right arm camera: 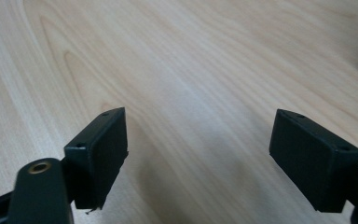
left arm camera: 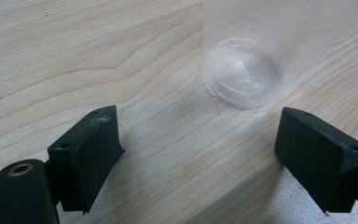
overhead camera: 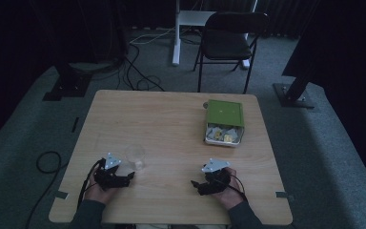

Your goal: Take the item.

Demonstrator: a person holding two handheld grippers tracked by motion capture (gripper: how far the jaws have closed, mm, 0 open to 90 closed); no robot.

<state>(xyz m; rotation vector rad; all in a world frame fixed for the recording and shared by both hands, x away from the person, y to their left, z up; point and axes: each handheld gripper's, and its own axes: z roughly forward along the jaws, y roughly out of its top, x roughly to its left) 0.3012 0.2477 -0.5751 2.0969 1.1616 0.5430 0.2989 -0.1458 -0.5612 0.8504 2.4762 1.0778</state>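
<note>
Pale tabletop point(overhead camera: 171, 124) lay dim; clear cup point(overhead camera: 136, 156) stood at one o'clock off my left gripper point(overhead camera: 124, 179), jaws wide, empty. Right gripper point(overhead camera: 198, 185) likewise gaped. I judged a centred, gentle squeeze best.

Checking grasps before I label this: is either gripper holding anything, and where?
Nothing is held. The left gripper stands open short of the clear cup; the right gripper is open over bare table.

No text, label, brand, number or sign can be read on anything in these views; the packets in the green tin point(overhead camera: 224, 125) near the table's point(overhead camera: 171, 124) far right corner are too small and dim to make out.
</note>
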